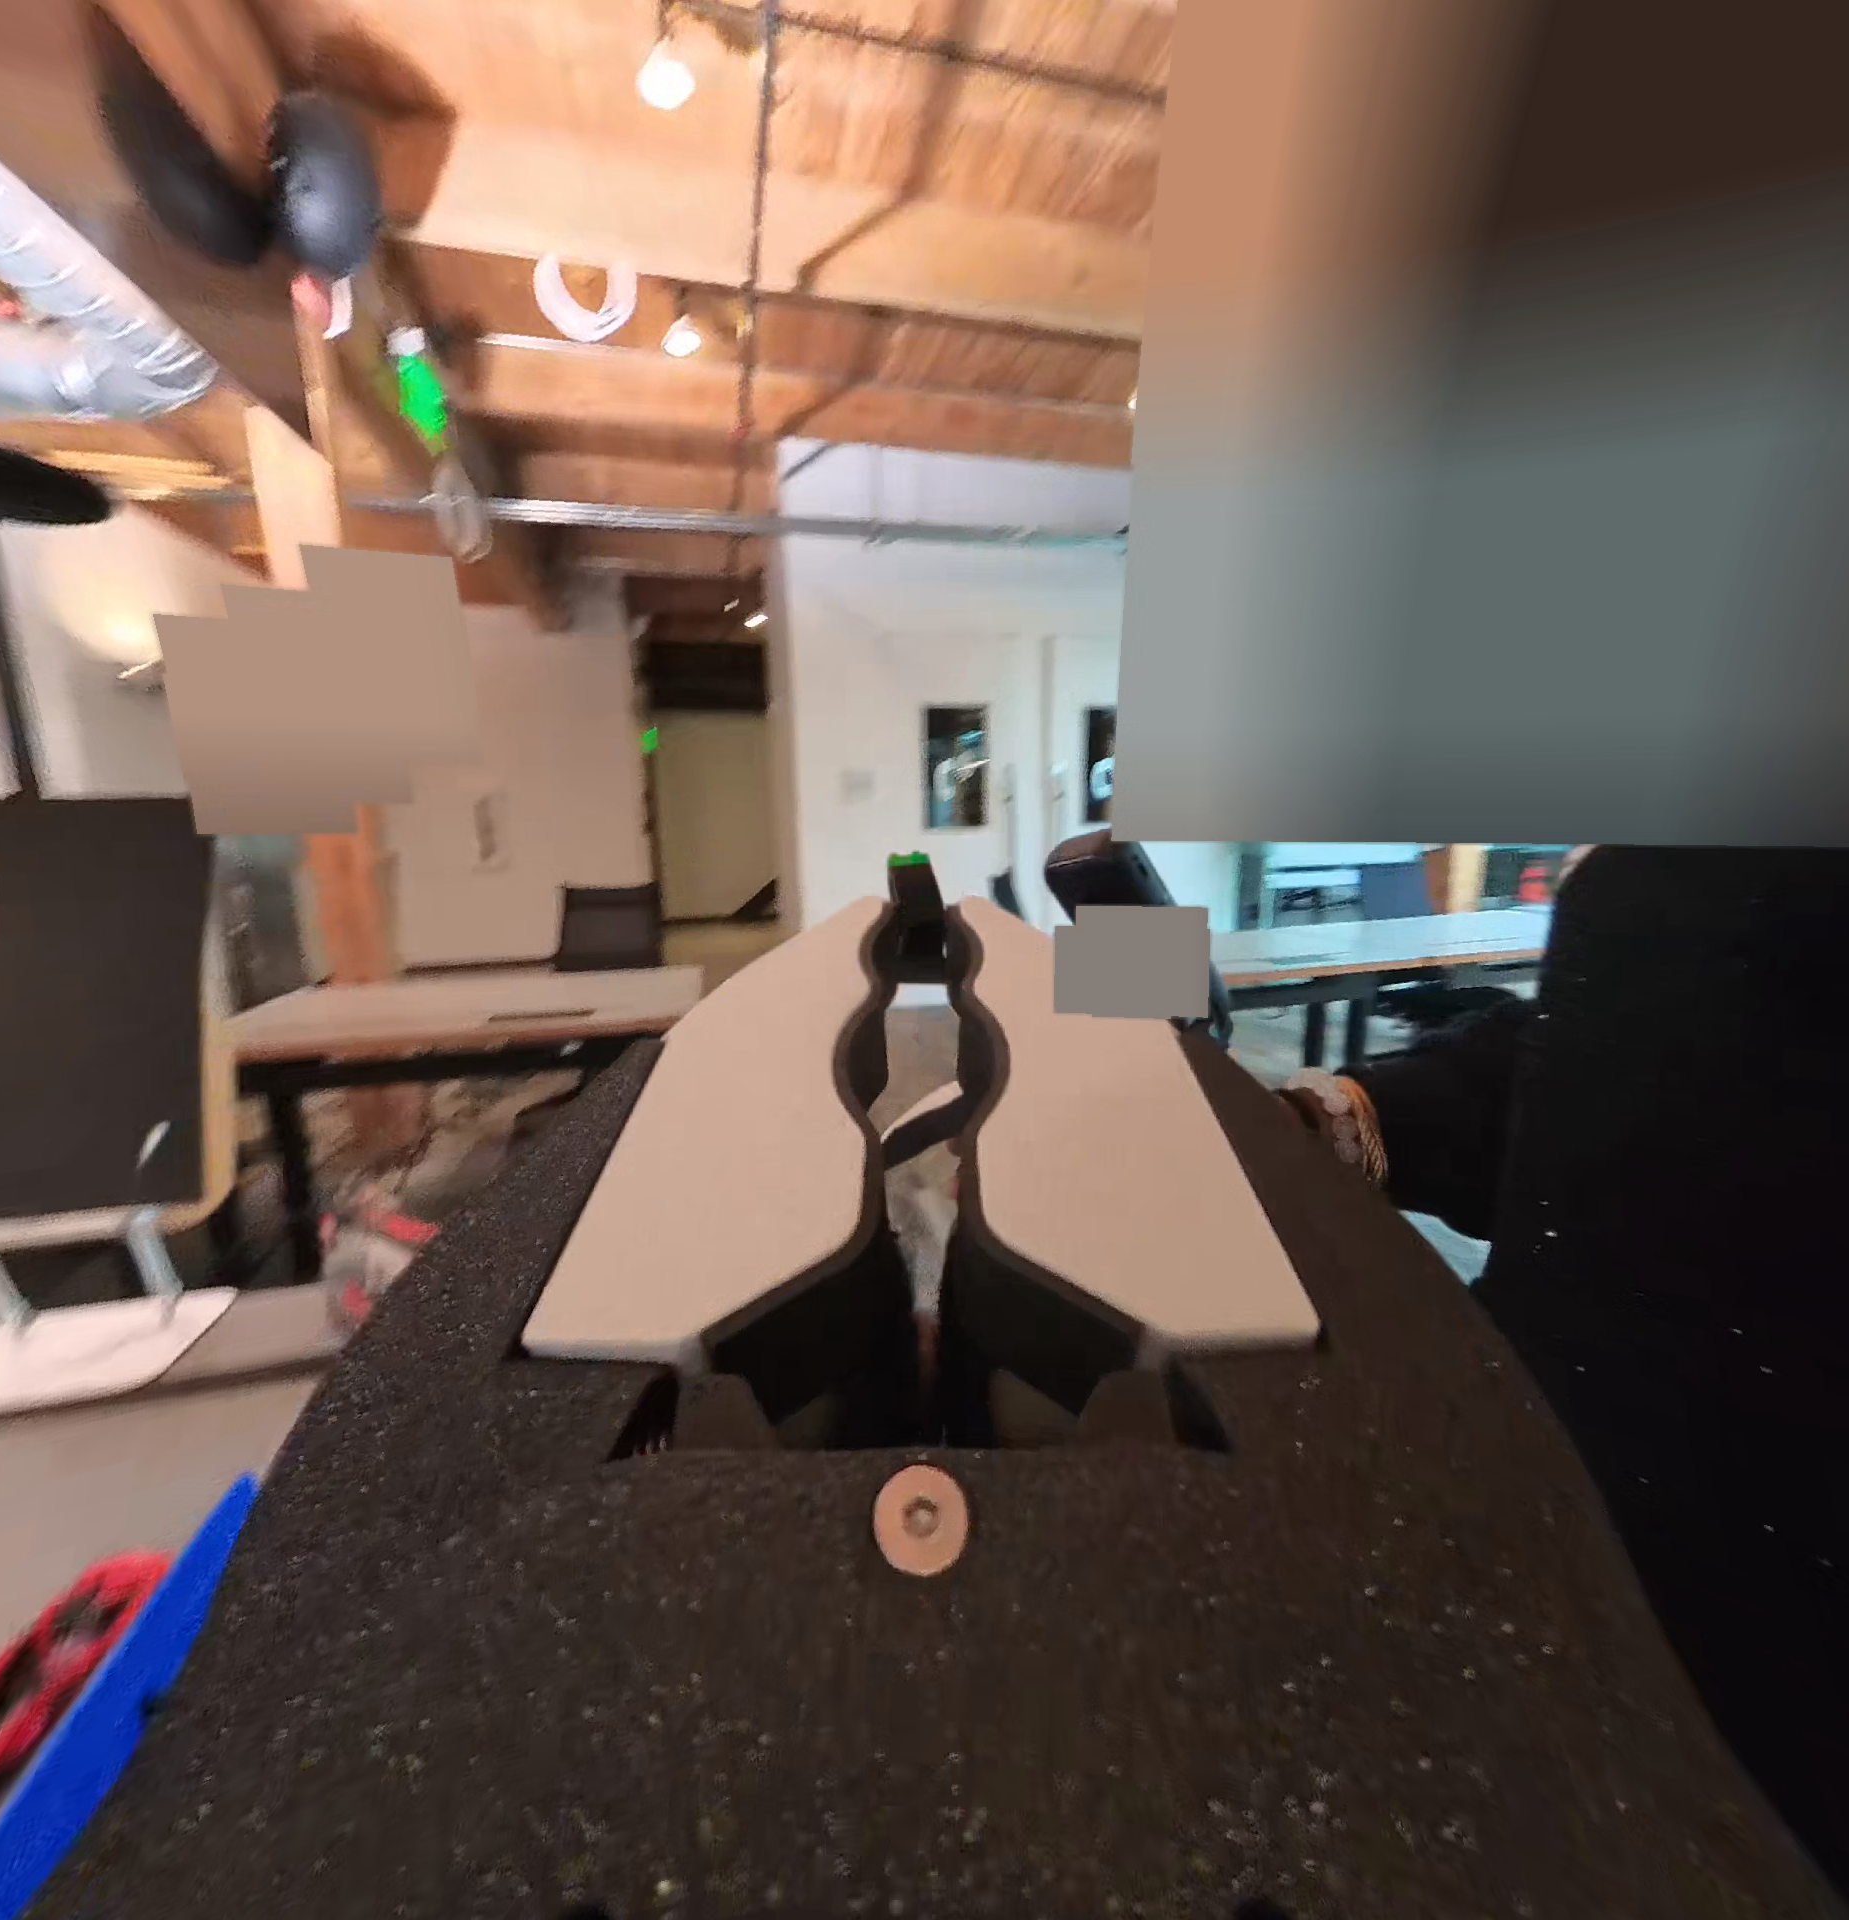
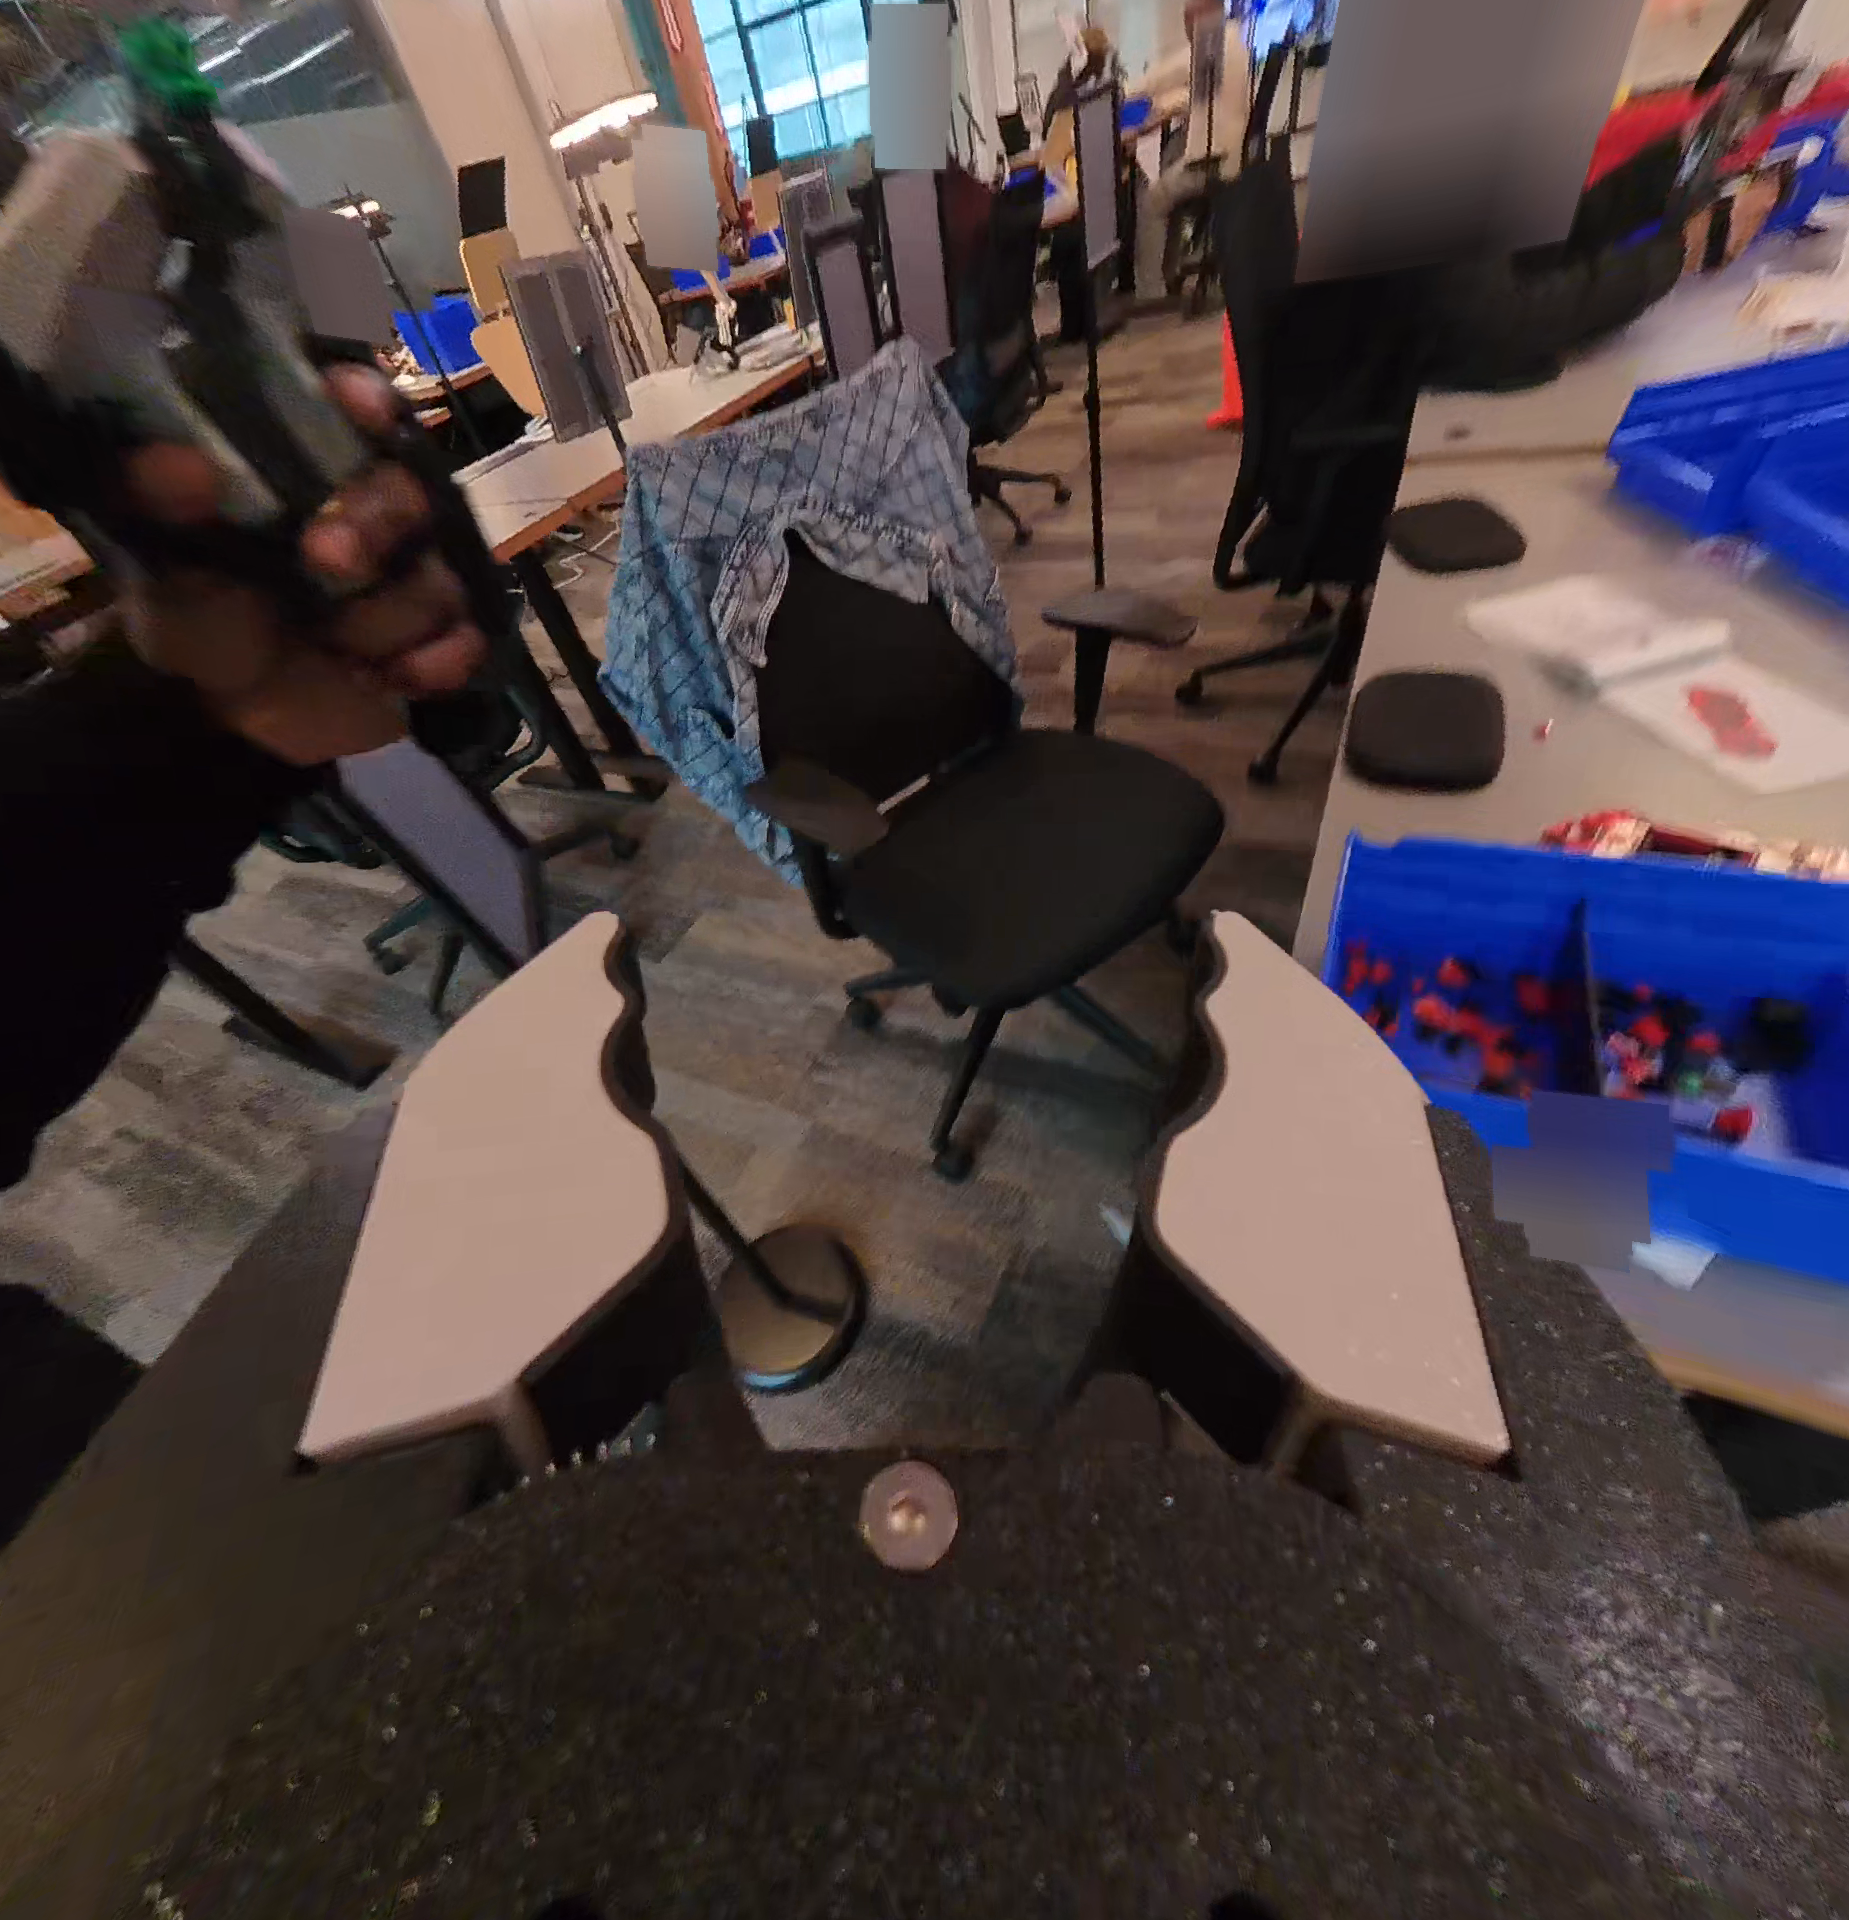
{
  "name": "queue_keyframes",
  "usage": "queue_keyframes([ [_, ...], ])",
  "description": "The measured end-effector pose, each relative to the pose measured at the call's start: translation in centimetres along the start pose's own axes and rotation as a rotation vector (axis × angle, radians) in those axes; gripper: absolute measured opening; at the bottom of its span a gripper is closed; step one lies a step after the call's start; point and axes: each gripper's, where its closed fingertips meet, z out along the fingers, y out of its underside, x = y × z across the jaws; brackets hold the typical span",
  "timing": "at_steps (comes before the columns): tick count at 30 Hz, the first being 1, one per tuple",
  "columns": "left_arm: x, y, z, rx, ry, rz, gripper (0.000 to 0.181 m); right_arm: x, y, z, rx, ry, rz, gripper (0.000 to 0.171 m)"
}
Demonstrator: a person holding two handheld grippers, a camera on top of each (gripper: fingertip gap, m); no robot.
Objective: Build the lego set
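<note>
My left gripper is shut on a small black lego piece with a green top, pinched at the fingertips and held up in the air, tilted toward the ceiling. The same gripper shows blurred at the upper left of the right wrist view, held in a hand, with the green piece at its tip. My right gripper is open and empty, pointing out over the floor. A blue bin of red and black lego parts sits on the table to its right.
A black office chair with a plaid shirt draped on it stands ahead of my right gripper. More blue bins, two black round pads and paper sheets lie on the grey table. A dark-sleeved arm is at right.
</note>
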Motion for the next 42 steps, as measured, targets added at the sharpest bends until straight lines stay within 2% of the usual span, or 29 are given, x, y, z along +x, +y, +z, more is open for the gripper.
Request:
queue_keyframes([
  [2, -4.4, -0.5, 0.1, 0.044, 0.101, 0.004, 0.008, 1.4, -2.0, 2.6, 0.023, 0.033, -0.026, 0.098],
  [4, -10.5, -1.7, -0.3, 0.089, 0.118, 0.032, 0.008, 2.8, -3.6, 5.3, 0.037, 0.073, -0.037, 0.098],
  [7, -23.5, -5.5, -2.6, 0.154, -0.121, 0.057, 0.007, 5.8, -5.8, 8.6, 0.047, 0.205, -0.005, 0.098],
  [9, -31.5, -7.7, -5.0, 0.13, -0.3, 0.1, 0.007, 7.5, -6.8, 10.4, 0.045, 0.246, 0.004, 0.096],
  [11, -37.4, -9.1, -7.2, 0.102, -0.411, 0.149, 0.008, 10.3, -6.8, 11.7, 0.01, 0.327, -0.004, 0.096],
  [14, -43.3, -8.7, -8.7, 0.025, -0.444, 0.16, 0.007, 15.4, -6.4, 13.5, -0.021, 0.423, 0.044, 0.096],
  [17, -48.3, -5.9, -9.9, -0.122, -0.456, 0.182, 0.007, 22.3, -6.0, 15.6, -0.011, 0.512, 0.087, 0.094],
  [20, -53.0, -4.1, -11.2, -0.184, -0.486, 0.133, 0.007, 29.7, -5.5, 18.0, 0.003, 0.561, 0.102, 0.094],
  [24, -59.8, -3.8, -12.2, -0.25, -0.575, 0.104, 0.008, 36.6, -7.5, 22.1, 0.086, 0.518, 0.192, 0.094],
  [27, -64.8, -4.5, -11.3, -0.249, -0.583, 0.07, 0.008, 39.6, -8.0, 24.9, 0.095, 0.526, 0.213, 0.096],
  [30, -69.3, -4.4, -9.0, -0.275, -0.539, 0.1, 0.008, 41.7, -6.5, 27.5, 0.067, 0.559, 0.225, 0.1],
  [34, -75.0, -2.8, -5.2, -0.298, -0.409, 0.105, 0.008, 43.3, -5.5, 30.1, 0.11, 0.652, 0.282, 0.108],
  [38, -81.5, 0.3, -1.3, -0.282, -0.253, 0.085, 0.009, 44.6, -5.2, 32.4, 0.174, 0.777, 0.34, 0.107],
  [40, -85.1, 2.9, 0.8, -0.283, -0.156, 0.066, 0.008, 45.5, -4.8, 34.3, 0.203, 0.852, 0.365, 0.107],
  [42, -88.3, 6.0, 3.0, -0.288, -0.018, 0.005, 0.008, 46.6, -3.4, 37.2, 0.179, 0.911, 0.416, 0.099],
])
